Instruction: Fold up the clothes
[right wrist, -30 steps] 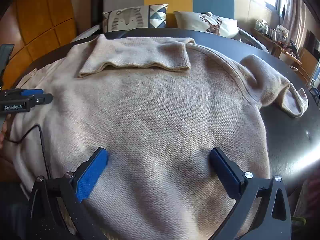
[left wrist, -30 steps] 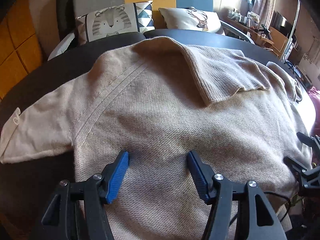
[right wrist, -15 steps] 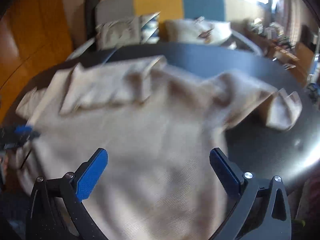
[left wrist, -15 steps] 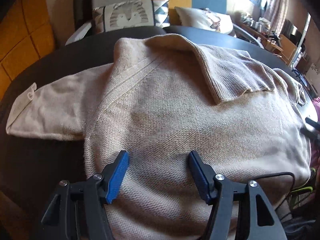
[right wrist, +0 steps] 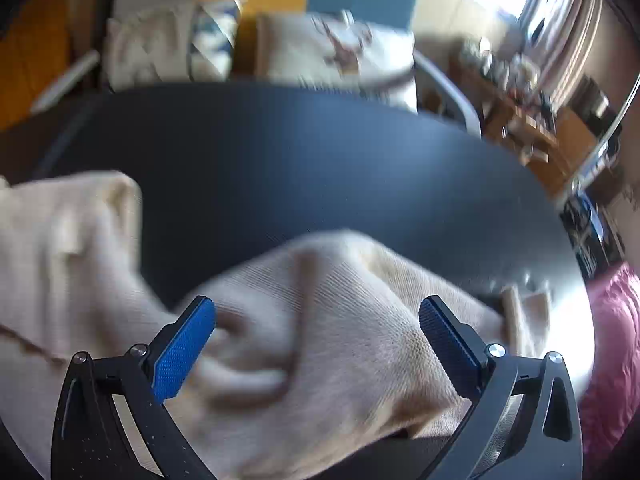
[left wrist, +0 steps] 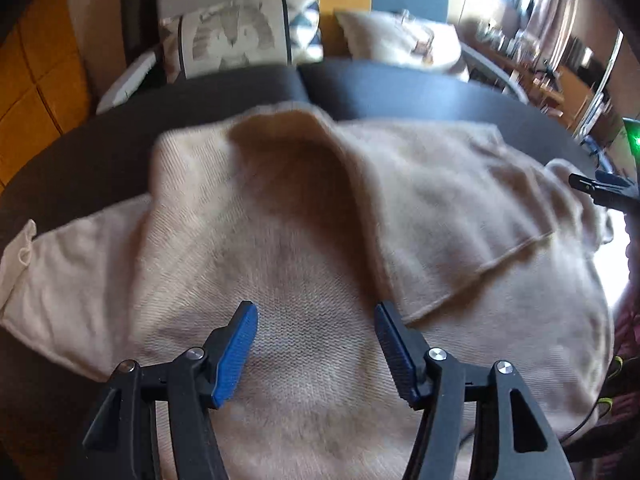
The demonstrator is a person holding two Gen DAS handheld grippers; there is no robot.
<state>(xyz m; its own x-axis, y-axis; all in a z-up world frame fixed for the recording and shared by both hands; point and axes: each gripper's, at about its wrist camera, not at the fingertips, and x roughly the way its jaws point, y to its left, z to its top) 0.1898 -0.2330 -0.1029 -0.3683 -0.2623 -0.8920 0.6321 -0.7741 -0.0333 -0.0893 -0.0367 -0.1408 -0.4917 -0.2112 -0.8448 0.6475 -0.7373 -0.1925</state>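
Observation:
A beige knitted sweater (left wrist: 304, 264) lies spread on a dark round table (left wrist: 400, 92), one sleeve (left wrist: 68, 276) stretched out to the left. My left gripper (left wrist: 316, 344) hovers open over the sweater's body, near the edge of a folded-over flap (left wrist: 460, 240), with nothing between its blue pads. In the right wrist view my right gripper (right wrist: 316, 340) stands open above the sweater's other sleeve (right wrist: 328, 328), which lies bunched on the table; the picture is blurred by motion. The right gripper's tips (left wrist: 600, 190) show at the right edge of the left wrist view.
Behind the table stands a sofa with a tiger-print cushion (left wrist: 240, 36) and a deer-print cushion (right wrist: 340, 48). A cluttered wooden shelf (right wrist: 520, 96) is at the far right. Pink fabric (right wrist: 612, 352) shows past the table's right edge. Bare dark tabletop (right wrist: 320, 160) stretches beyond the sleeve.
My right gripper has swung far to the right, from over the sweater's body to over its right sleeve. My left gripper has shifted a little over the sweater; both stay open.

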